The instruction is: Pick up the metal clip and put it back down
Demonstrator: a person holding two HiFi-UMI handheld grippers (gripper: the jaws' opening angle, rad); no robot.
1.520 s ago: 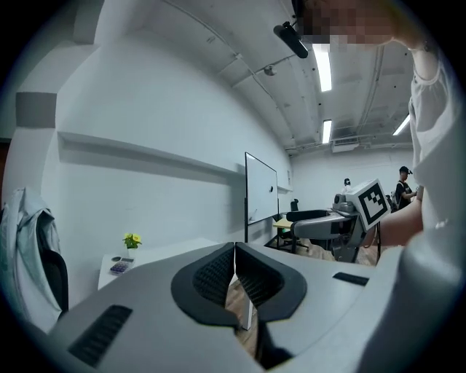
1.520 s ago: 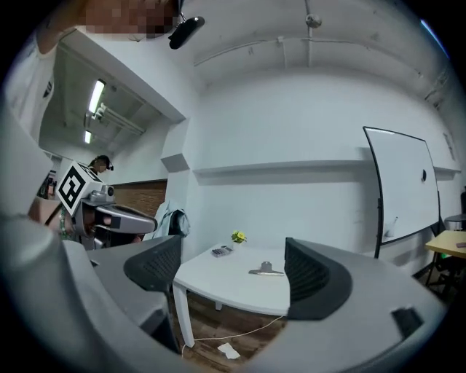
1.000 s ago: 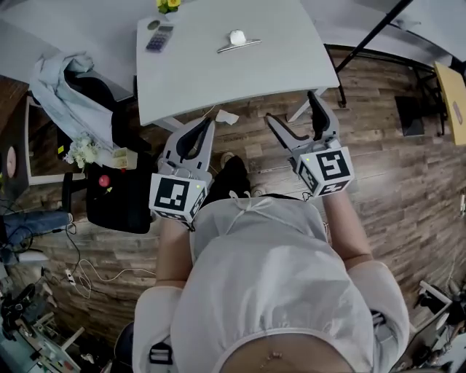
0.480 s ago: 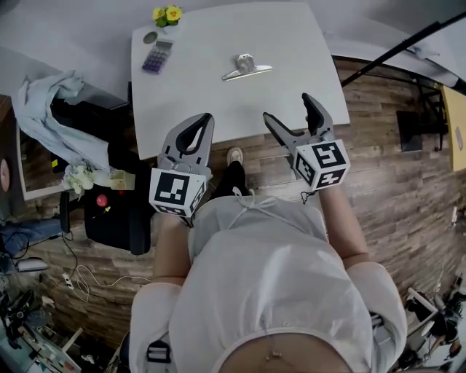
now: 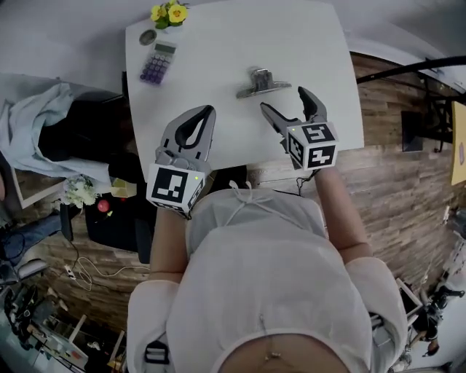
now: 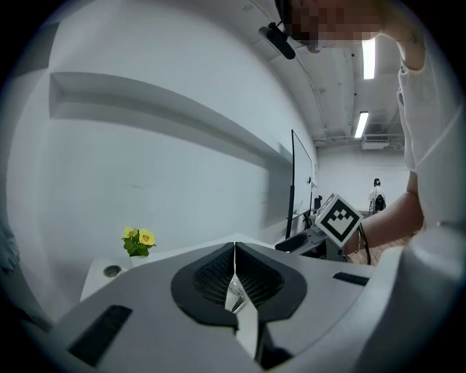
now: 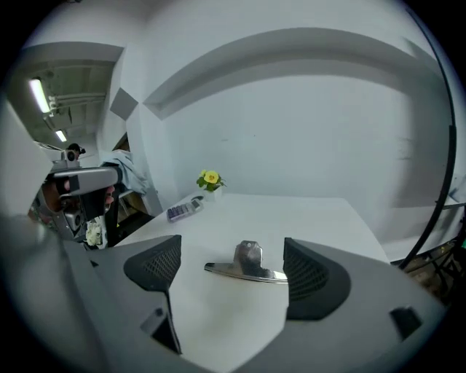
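On the white tabletop (image 5: 218,51), about midway between its left and right edges and somewhat nearer the near edge than the far one: one metal clip (image 5: 258,82).
- **Form:** bright polished metal. A long straight bar carries a raised, rounded lever tab at its middle, and the tab is pierced by a small hole.
- **Position:** it lies flat with the bar crosswise to the person, apart from everything else and held by nothing.

Right gripper (image 5: 285,102): a grey hard shell with dark ribbed pads (image 7: 154,266) and a marker cube at the rear.
- **State:** the jaws stand wide apart with nothing between them. Its own view frames the clip squarely in the gap, just ahead of the tips.
- **Judgement:** it is held open and aimed so that the jaws can pass either side of the tab. This is the approach step, and the pick-up is not yet made. The bar sits low on the surface, so the tab looks the likelier purchase.

Left gripper (image 5: 206,113): same make.
- **State:** the jaws are pressed together and empty, over the near-left part of the tabletop, well apart from the clip.
- **Judgement:** it is parked out of the way.

Far left corner of the tabletop, clear of the working area:
- a calculator (image 5: 158,62) with purple keys
- a sprig of yellow flowers (image 5: 169,12)
- a small round dark object (image 5: 148,36), too small to identify
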